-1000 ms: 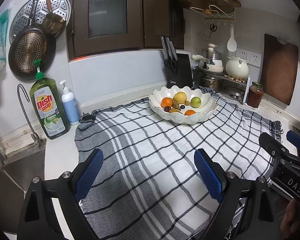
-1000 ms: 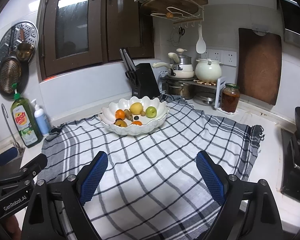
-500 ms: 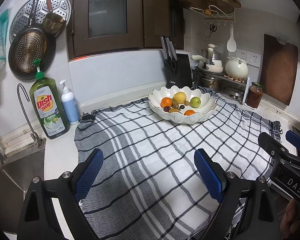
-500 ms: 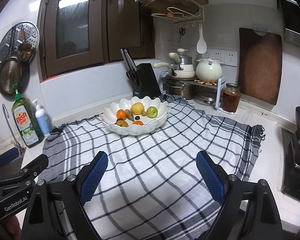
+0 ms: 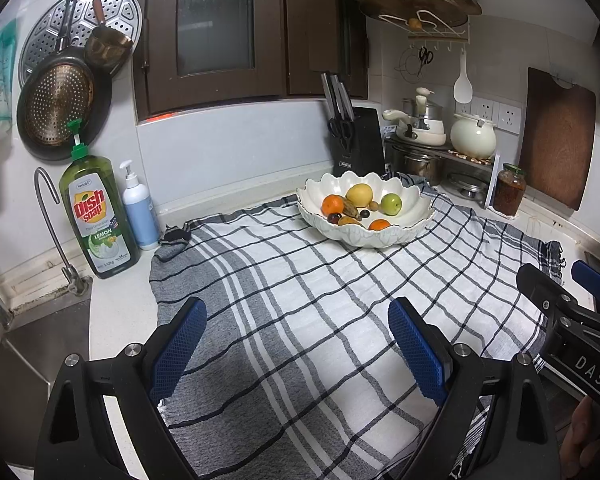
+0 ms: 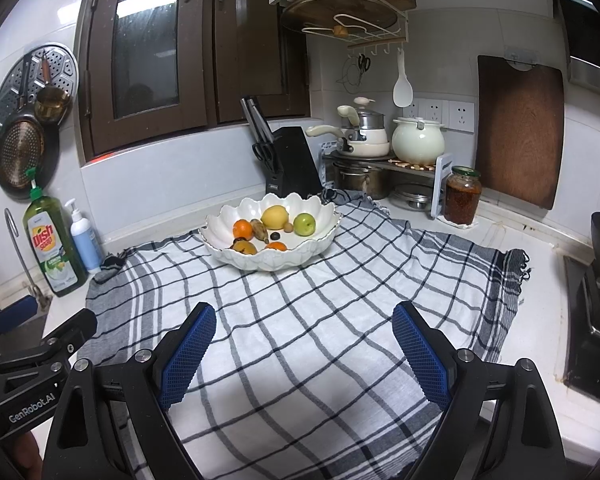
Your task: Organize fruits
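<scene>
I hold both tools, left tool (image 5: 296, 344) and right tool (image 6: 304, 344), spread wide and empty; next I reach for fruit in the bowl (image 6: 236, 256).

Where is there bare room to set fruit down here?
The checked cloth is bare between the scalloped fruit bowl and both open grippers, left gripper and right gripper. It is crowded behind the bowl: knife block, pots, jar.
</scene>
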Demonstrator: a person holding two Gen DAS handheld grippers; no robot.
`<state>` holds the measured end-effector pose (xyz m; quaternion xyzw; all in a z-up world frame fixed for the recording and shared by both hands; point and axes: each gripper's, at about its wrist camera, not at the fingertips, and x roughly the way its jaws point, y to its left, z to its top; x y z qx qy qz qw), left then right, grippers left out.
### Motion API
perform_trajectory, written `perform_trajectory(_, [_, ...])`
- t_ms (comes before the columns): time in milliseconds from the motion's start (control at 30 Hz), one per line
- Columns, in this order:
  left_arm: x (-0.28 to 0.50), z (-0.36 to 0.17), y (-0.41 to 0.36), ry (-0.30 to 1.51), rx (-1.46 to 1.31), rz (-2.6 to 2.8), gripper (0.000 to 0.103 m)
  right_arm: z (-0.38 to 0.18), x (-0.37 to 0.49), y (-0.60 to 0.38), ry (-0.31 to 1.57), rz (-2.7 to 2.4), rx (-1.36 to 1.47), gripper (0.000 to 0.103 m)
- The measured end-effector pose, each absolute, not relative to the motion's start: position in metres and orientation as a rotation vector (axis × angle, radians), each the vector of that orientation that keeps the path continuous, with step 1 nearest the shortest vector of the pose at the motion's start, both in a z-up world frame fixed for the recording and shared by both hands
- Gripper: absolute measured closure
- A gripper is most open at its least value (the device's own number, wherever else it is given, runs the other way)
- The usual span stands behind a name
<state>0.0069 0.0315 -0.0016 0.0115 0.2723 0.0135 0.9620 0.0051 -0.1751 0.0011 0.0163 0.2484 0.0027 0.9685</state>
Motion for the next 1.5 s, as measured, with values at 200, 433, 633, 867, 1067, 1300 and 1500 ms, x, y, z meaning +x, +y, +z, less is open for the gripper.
perform_trajectory(200, [0.0069,-0.0018,0.0318,0.553,0.023,0.027,0.01,0.0011,0.0053,-0.176,0.501,0.004,0.033,0.013])
perform_trajectory(433, [0.0058,-0.0018,0.0316,0.553,0.027,0.03,0.01,0.0013,0.0051,-0.1765,0.501,0.004,0.034,0.012])
perform_trajectory(633, [0.0058,-0.002,0.0307,0.554,0.027,0.029,0.01,0.0015,0.0049,-0.1769,0.502,0.005,0.035,0.012])
perform_trajectory(867, [0.0064,-0.0021,0.029,0.559,0.027,0.023,0.01,0.0016,0.005,-0.1768,0.502,0.005,0.034,0.012])
perform_trajectory(1067, [0.0076,-0.0031,0.0288,0.563,0.022,0.018,0.01,0.0015,0.0051,-0.177,0.501,0.005,0.033,0.013])
perform_trajectory(1300, [0.0093,-0.006,0.0271,0.575,0.018,0.012,0.01,0.0014,0.0056,-0.1769,0.504,0.006,0.035,0.013])
perform_trajectory(1500, [0.0113,-0.008,0.0253,0.585,0.016,0.006,0.01,0.001,0.006,-0.178,0.504,0.006,0.036,0.012])
